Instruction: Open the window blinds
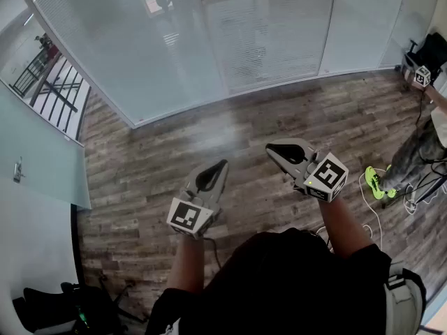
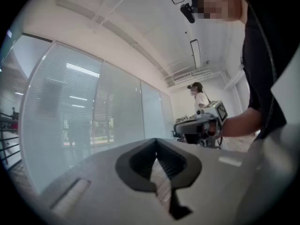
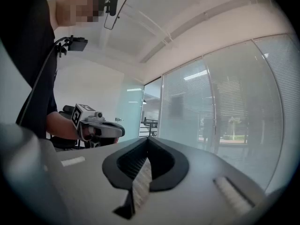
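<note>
- Hanging down over the glass wall, the window blinds [image 1: 272, 33] stand ahead of both grippers and well apart from them, with the slats closed on every panel.
- The left gripper [image 1: 221, 166] points toward the blinds, its jaws together with nothing between them.
- The right gripper [image 1: 274, 149] is near it on the right, its jaws also pressed together and empty.
- A wood-plank floor [image 1: 230, 128] runs beneath both grippers up to the blinds.
- Another person [image 1: 419, 155] in green shoes [image 1: 375, 182] stands well off to the right of the right gripper.
</note>
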Demonstrator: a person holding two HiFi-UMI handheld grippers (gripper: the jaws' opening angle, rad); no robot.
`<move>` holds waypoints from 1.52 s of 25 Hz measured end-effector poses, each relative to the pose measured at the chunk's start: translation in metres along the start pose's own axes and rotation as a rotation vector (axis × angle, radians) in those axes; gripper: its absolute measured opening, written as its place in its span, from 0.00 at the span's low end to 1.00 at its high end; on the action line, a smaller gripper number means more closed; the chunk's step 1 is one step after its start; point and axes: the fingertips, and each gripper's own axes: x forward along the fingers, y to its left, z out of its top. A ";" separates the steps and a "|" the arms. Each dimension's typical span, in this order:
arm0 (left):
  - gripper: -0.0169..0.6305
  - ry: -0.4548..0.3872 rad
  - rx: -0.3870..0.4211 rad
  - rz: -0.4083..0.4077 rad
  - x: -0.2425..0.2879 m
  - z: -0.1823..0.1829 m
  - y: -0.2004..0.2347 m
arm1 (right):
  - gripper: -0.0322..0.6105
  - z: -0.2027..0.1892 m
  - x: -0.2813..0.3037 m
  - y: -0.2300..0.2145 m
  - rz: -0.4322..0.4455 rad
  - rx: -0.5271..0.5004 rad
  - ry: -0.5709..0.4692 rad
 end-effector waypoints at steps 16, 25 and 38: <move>0.03 -0.008 0.005 0.007 -0.004 0.007 -0.006 | 0.06 0.011 -0.005 0.005 0.015 0.002 -0.048; 0.03 0.015 -0.005 0.005 -0.003 0.003 -0.008 | 0.06 0.003 -0.005 0.001 0.005 0.038 -0.052; 0.03 0.055 0.021 -0.031 -0.010 0.006 0.000 | 0.06 0.006 0.007 0.001 -0.029 0.046 -0.071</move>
